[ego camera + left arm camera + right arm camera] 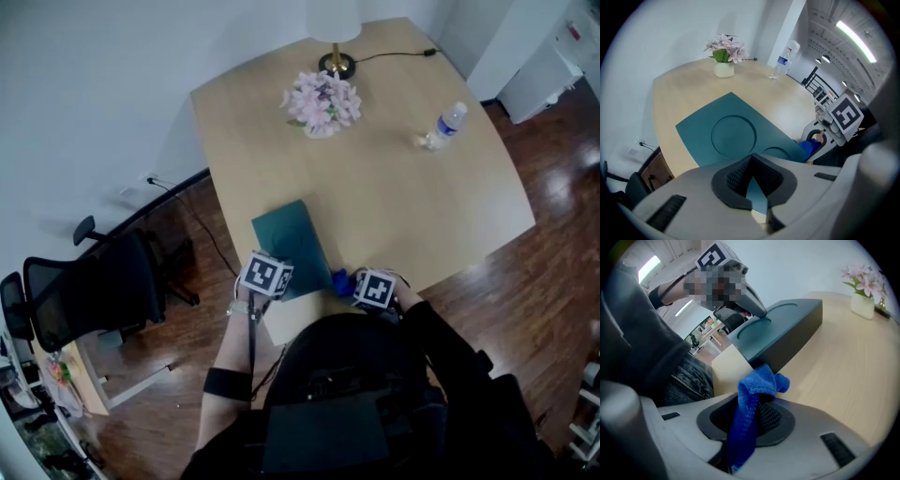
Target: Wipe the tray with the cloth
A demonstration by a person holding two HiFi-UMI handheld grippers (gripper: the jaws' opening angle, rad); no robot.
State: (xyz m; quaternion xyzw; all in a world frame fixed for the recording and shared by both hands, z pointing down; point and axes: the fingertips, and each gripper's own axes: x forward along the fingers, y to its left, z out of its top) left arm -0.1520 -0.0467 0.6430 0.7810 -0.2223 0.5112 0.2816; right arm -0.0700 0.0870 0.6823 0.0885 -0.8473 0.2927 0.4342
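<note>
Your right gripper (758, 401) has its jaws pinched on the bunched blue terry cloth (761, 383), with a tuft poking out past the tips. Your left gripper (751, 165) is clamped on the near rim of the flat rectangular teal tray (733, 133) with round recesses, pinning it down.

Here's the relation that matters. The tray sits just ahead and to the left of the cloth, right beside it, though I can't tell if they touch. Its long axis runs away from you across the table. The right hand has the cloth, so the wipe looks like a short swing left, up onto the tray's top.

Underneath is a pale wooden table (403, 197). At its far end stand pink flowers in a white pot (322, 101), a clear water bottle (448, 124) and a lamp base (337, 64). Around it there's dark wooden floor (534, 281), with a black office chair (94, 286) on your left.
</note>
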